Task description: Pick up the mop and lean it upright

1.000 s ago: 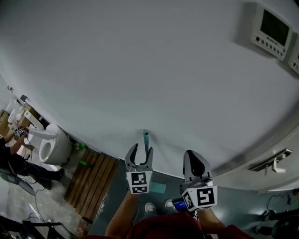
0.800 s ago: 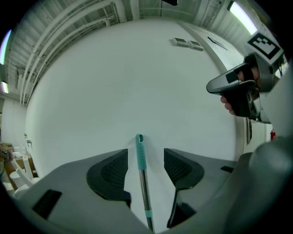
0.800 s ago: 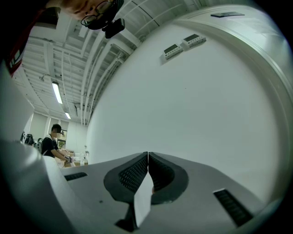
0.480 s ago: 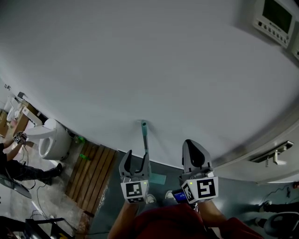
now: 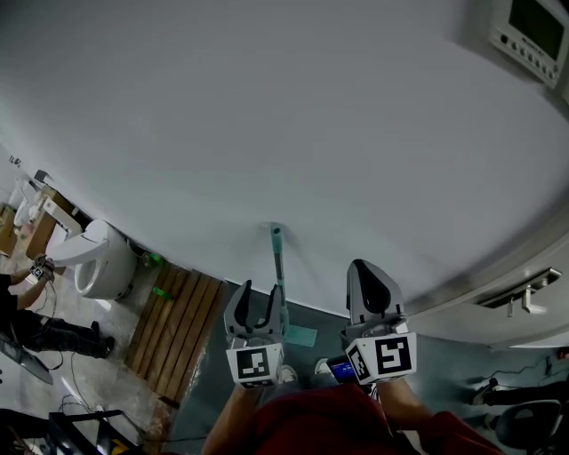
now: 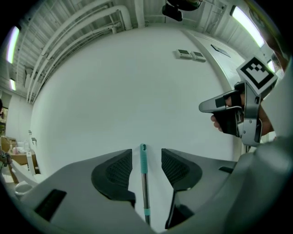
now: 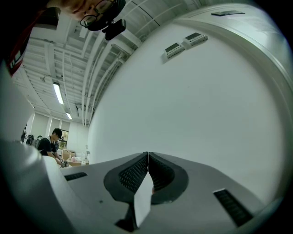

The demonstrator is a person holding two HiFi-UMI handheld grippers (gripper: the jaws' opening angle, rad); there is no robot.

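Note:
The mop stands upright against the white wall, its teal grip end (image 5: 276, 234) up and its teal head (image 5: 300, 336) on the dark floor. My left gripper (image 5: 256, 300) hangs just in front of the handle, low on it. In the left gripper view the handle (image 6: 144, 183) shows in the gap between the jaws (image 6: 146, 154). Those jaws are closing, and the pads stand clear of the handle on both sides. My right gripper (image 5: 372, 284) is to the right of the mop. It is shut (image 7: 148, 156) with nothing in it.
A white toilet (image 5: 96, 267) and a wooden slat platform (image 5: 173, 342) lie to the left, with green bottles (image 5: 153, 261) by the wall. A person (image 5: 27, 311) is at the far left. Control panels (image 5: 532, 27) hang on the wall; a door handle (image 5: 520, 299) is at right.
My left gripper has drawn back down along the mop handle, so more of the handle shows above it. The mop stays leaning on the wall. The right gripper barely moved.

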